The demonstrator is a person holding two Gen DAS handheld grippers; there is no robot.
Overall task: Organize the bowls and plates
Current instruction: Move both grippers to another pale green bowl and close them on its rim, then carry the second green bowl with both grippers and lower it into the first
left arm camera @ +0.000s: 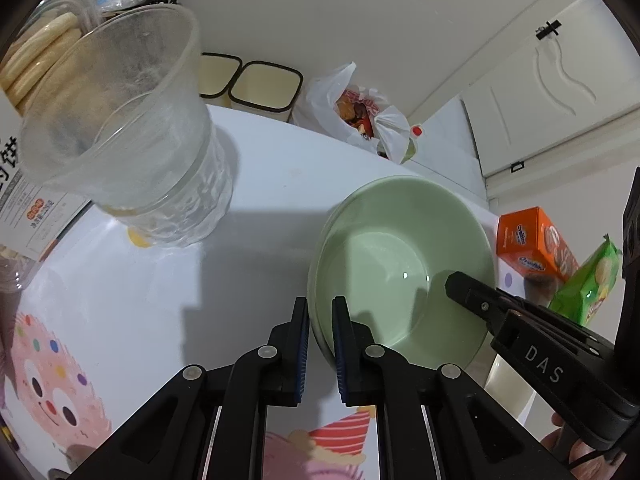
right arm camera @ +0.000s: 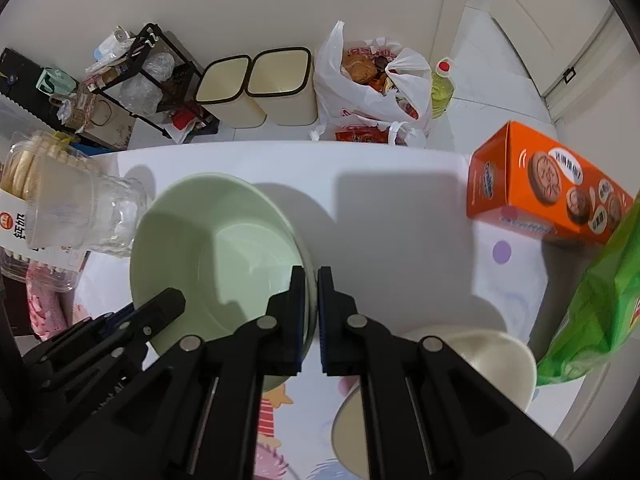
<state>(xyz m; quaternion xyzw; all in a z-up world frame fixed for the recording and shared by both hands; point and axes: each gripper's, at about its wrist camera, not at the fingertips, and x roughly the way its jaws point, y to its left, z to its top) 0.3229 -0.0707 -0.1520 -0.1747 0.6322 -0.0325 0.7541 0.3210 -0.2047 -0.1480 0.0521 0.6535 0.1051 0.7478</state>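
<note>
Left gripper: clamped on the left rim of the green bowl, one pad outside the wall, one inside.
Right gripper: clamped on the opposite rim of the same bowl.
Green bowl: near the far edge of the table, apparently a nested pair — a second rim shows just under the first.
Risk, grip: glazed, smooth and curved walls; narrow pads on a thin rim could slide if the two hands lift unevenly.
Risk, stack: I judge the lower bowl could stay behind, or lift partway and drop.
Risk, neighbours: clear ribbed plastic cups to the left, orange cardboard box and glossy green bag to the right — a wide swing could knock them.
Cream bowl: smooth, pale, at the near edge beneath the right gripper; not yet stacked.
</note>
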